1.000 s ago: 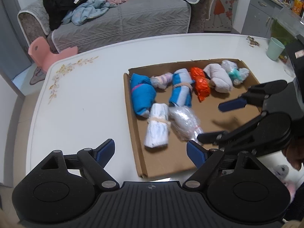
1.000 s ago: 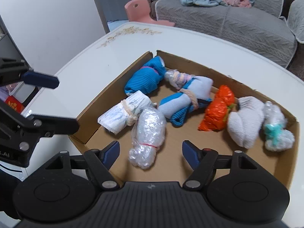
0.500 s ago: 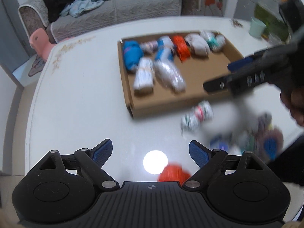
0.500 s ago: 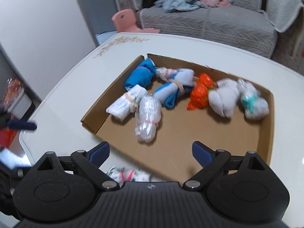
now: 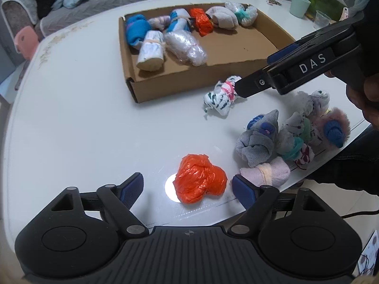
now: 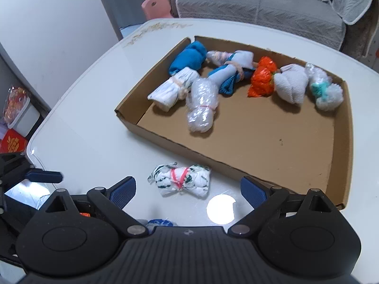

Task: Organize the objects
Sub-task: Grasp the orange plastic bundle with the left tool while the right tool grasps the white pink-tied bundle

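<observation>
on a white table (image 5: 71,118), a shallow cardboard tray (image 5: 165,87) with eight tied bundles along its far and left side: a blue roll (image 5: 136,29), a pale pink-and-white one (image 5: 158,21), a blue-and-white roll (image 5: 178,22), an orange plastic bundle (image 5: 201,22), a cream sock roll (image 5: 223,19), a clear-and-teal bundle (image 5: 244,13), a white roll tied with a band (image 5: 151,51) and a clear plastic bundle (image 5: 186,47) in front. just outside the tray's near wall, a white-and-green bundle with a pink tie (image 6: 182,181), lying flat on the table, framed between the fingers of the right gripper (image 6: 188,189) in its own view, not touched; jaws wide apart, nothing held. in the left wrist view, the same gripper reaching in from the right, its tip just over that bundle (image 5: 221,97). left gripper (image 5: 187,188) low over an orange plastic wad (image 5: 199,181), jaws closing, the wad between the blue pads (image 5: 242,190) but not yet pressed, the right pad very near it. further right, a loose heap near the table edge: a grey sock bundle (image 5: 259,142), a white-and-teal one (image 5: 293,139), a pale pink roll (image 5: 270,172), a fuzzy pink-and-blue one (image 5: 334,127) and a whitish one (image 5: 312,100) behind. a mint cup (image 5: 299,4) far off on the table
</observation>
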### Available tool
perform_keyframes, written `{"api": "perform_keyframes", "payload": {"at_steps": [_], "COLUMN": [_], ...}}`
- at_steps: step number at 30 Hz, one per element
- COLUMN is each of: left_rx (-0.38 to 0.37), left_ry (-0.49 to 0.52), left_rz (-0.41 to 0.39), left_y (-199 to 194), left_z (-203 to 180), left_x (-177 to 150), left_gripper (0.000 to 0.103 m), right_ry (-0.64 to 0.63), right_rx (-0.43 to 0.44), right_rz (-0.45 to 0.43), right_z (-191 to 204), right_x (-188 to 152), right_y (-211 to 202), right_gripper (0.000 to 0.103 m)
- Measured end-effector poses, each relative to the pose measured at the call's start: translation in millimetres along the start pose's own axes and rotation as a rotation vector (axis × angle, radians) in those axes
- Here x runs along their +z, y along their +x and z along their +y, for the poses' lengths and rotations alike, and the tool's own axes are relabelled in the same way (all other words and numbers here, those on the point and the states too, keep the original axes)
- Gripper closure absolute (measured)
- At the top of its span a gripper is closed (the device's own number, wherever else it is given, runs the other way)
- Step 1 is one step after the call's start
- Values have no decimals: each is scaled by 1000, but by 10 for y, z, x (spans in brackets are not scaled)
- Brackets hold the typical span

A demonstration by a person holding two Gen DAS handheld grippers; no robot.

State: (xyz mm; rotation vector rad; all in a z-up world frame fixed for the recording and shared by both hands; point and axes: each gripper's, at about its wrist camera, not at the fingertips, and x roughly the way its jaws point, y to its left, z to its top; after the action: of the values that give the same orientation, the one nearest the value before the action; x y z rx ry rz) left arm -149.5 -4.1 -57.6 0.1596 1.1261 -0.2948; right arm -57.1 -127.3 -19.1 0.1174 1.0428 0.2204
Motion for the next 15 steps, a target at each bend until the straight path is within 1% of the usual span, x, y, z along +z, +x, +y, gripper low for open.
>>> {"api": "perform_keyframes", "payload": {"at_steps": [3,7,10,11,12,15], "left_rx": [-15,-20,-18,-19,-23,-29], "left_ry": [13,32,44,46,46,46], "left_rz": [13,12,-3,-7,-5,-8], "left_y": [86,169,196,204,218,234], "left_z": [-24,-53,-51,-46,-42,-39], "left_x": [-32,-53,-46,-49,-51,-59], "left_gripper": [26,30,36,41,43,45], "right_ry": [-3,-2,20,25,27,20], "right_rx": [-1,-24,-41,-48,-57,-82], "right_rz": [13,17,25,29,30,45], "right_z": [34,63,73,79,90,128], "right_x": [-33,-51,-47,-43,-41,-42], "right_y": [67,158,252,282,309,380], "right_gripper": [9,9,10,10,10,12]}}
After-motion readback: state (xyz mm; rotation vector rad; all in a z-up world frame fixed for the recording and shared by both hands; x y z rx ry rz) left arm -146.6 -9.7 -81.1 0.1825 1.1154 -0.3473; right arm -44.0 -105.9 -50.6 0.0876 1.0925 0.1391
